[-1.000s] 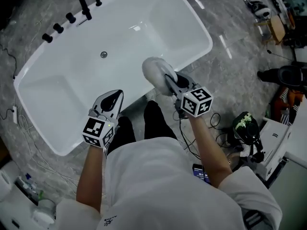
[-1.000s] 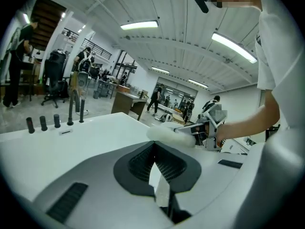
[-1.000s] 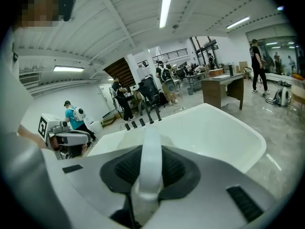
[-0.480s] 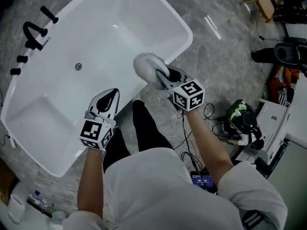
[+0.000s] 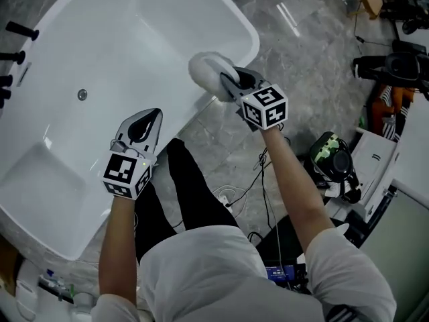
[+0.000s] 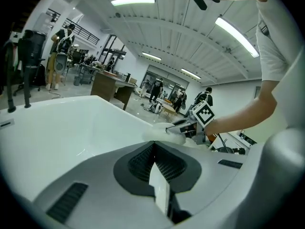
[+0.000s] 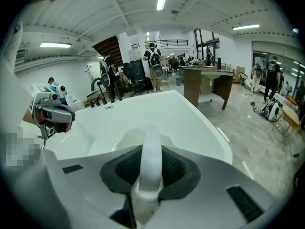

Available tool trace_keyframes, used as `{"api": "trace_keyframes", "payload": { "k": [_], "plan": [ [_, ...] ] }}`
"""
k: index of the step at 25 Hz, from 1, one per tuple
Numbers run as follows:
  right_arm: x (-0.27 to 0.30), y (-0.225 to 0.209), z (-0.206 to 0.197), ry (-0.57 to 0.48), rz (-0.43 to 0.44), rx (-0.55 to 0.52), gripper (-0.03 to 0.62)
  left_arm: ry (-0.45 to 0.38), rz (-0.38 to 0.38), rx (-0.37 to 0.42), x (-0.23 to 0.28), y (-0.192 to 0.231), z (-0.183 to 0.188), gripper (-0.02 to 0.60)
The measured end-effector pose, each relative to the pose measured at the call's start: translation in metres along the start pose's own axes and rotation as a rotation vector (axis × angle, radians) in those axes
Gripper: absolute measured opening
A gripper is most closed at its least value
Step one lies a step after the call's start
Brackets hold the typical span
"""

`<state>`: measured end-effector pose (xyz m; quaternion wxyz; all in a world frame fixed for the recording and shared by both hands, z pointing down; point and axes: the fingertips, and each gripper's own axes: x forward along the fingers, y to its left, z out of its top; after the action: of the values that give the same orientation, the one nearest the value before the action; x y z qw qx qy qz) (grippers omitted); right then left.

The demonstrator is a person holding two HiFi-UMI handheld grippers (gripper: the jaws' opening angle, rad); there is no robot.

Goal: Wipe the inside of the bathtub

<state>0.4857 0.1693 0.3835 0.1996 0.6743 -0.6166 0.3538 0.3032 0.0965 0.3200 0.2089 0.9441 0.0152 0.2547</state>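
Bathtub (image 5: 100, 39): glossy white, rounded corners, a small round drain (image 5: 82, 94), standing on the grey marbled floor (image 5: 301, 66). The right claw (image 5: 231, 82) grips a fluffy white pad (image 5: 209, 71) at its rim. The left claw (image 5: 144, 123) is clenched, empty.

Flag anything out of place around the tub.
Nothing spilled or damaged: the bathtub looks clean and intact. Only oddity: loose cables trail across the floor beside it, near the person's legs.

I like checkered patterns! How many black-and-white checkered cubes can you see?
2. One checkered cube is on the left gripper, by the white bathtub's near rim; the other cube on the right gripper, gripping a white fluffy scrubber. None seems hidden.
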Motion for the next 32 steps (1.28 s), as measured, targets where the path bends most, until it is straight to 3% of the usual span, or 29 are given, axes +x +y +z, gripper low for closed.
{"api": "trace_keyframes", "payload": {
  "k": [15, 22, 32],
  "plan": [
    [0.07, -0.15, -0.024, 0.304, 0.014, -0.194, 0.098, 0.038, 0.042, -0.041, 0.092, 0.036, -0.023, 0.011],
    [0.11, -0.162, -0.037, 0.452, 0.038, -0.278, 0.098, 0.053, 0.079, -0.052, 0.096, 0.056, -0.04, 0.011],
    [0.132, -0.163, -0.055, 0.608, -0.001, -0.392, 0.098, 0.064, 0.089, -0.057, 0.09, 0.067, -0.062, 0.011]
  ]
}}
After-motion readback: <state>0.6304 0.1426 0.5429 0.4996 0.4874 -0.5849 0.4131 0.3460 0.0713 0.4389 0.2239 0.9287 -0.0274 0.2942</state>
